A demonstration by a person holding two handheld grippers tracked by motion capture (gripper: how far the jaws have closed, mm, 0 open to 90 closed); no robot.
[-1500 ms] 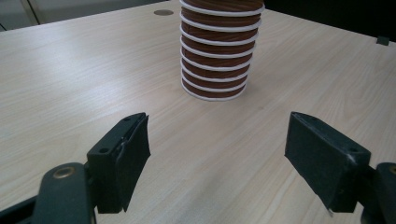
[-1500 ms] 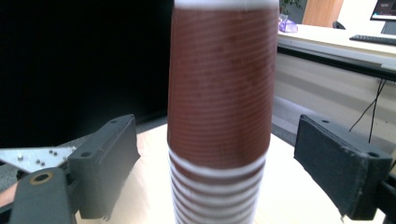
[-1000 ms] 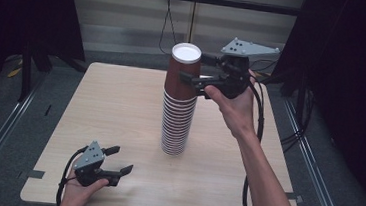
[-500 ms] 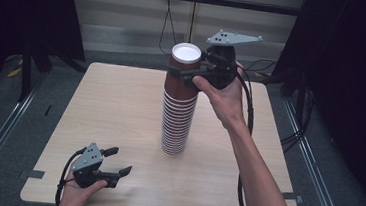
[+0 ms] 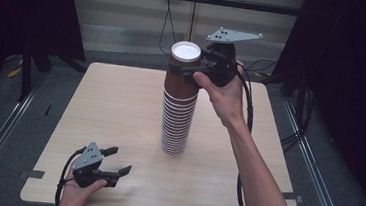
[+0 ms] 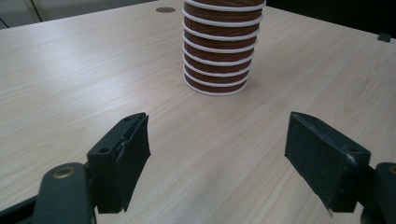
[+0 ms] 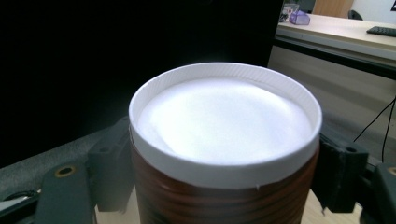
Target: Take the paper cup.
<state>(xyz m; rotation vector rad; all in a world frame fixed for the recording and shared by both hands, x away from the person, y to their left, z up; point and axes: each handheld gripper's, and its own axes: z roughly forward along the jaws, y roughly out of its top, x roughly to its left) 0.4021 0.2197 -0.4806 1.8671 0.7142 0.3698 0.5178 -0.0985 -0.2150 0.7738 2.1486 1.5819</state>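
Comparing the high view with a second ago, the right gripper (image 5: 181,71) is seen to have been swung in from the right of the stack of cups (image 5: 176,125), and its jaws are now set around the top cup (image 5: 185,58). By this the grasp is judged to be made and the lift of one cup off the stack not yet begun. The stack is stood upright at the middle of the table (image 5: 121,102). The left gripper (image 5: 115,163) is kept at the near left corner, with its jaws apart and nothing between them.

In the left gripper view, the left gripper (image 6: 217,154) is shown with a wide gap between its jaws. Bare table (image 6: 93,70) lies between them, and the foot of the stack (image 6: 219,51) is seen farther off, untouched.

In the right gripper view, the white end of the top cup (image 7: 224,121) is framed by both jaws of the right gripper (image 7: 224,196). Its pads (image 7: 109,168) are laid against the brown wall on either side, so it is taken as clamped on that cup.
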